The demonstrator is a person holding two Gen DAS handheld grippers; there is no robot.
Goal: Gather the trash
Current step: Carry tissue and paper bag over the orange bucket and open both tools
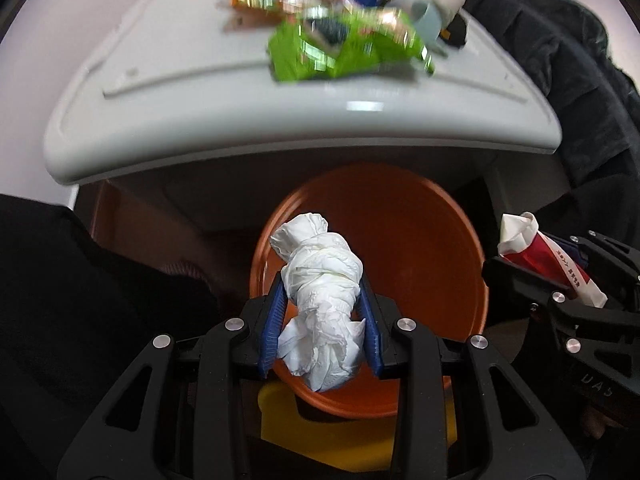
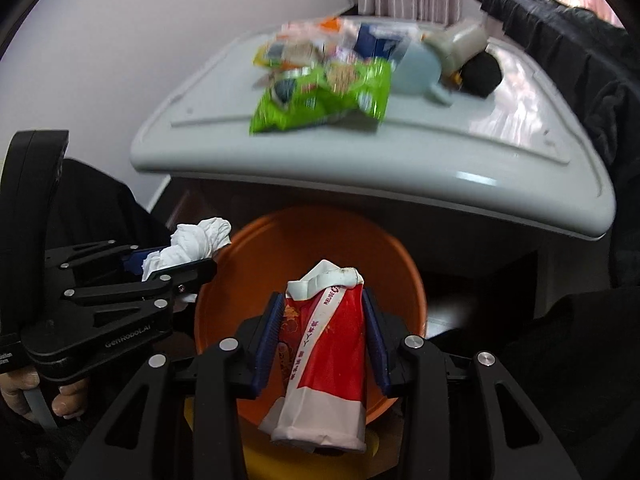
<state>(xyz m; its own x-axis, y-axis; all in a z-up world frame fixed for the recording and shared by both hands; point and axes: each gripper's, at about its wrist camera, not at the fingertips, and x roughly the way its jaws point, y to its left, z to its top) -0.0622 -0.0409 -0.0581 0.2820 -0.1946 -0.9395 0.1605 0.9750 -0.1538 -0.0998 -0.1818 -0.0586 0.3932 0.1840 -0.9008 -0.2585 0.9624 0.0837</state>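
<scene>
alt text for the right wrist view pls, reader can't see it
The right gripper clamps a crushed red-and-white paper cup above an orange bin. At left, the left gripper holds a wad of white tissue near the bin's rim. Behind, a pale tabletop carries a green snack bag and other litter.

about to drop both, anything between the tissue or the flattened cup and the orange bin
Nothing visible. The tissue wad and the flattened cup are each held over the open orange bin, whose mouth looks unobstructed below them.
</scene>
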